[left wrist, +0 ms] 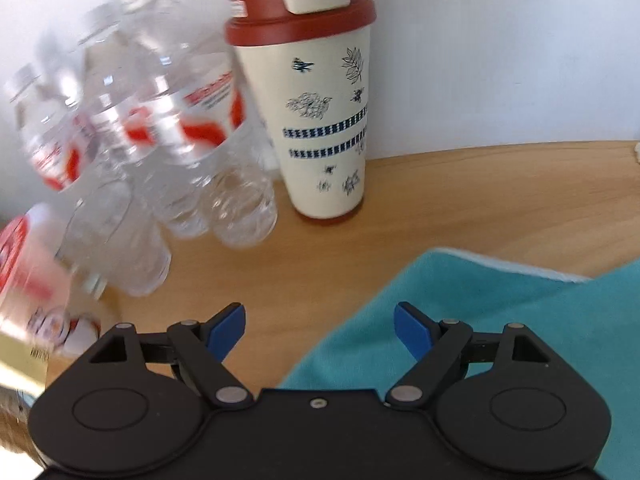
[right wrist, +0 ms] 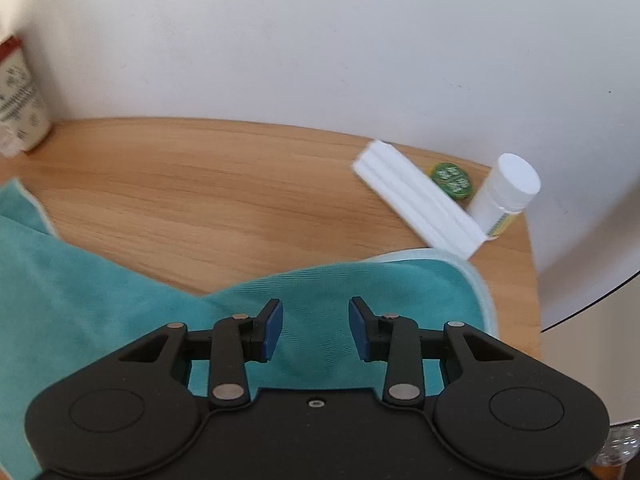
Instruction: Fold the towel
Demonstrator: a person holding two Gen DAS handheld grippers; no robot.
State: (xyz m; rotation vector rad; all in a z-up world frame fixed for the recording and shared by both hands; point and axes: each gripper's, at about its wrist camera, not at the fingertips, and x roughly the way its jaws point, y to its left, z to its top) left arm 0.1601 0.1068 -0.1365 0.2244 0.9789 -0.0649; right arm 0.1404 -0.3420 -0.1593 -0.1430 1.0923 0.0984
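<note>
Both grippers hang spread wide with nothing between their blue pads: the left gripper (left wrist: 320,330) over the wooden table (left wrist: 440,200), the right gripper (right wrist: 316,330) over the rumpled teal towel (right wrist: 120,300) lying left to right.

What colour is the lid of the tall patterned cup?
Dark red lid with a cream flip tab, clearest in the left wrist view.

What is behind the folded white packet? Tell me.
Behind the white packet sit a green round tin, partly hidden, and a white capped bottle; then the wall.
</note>
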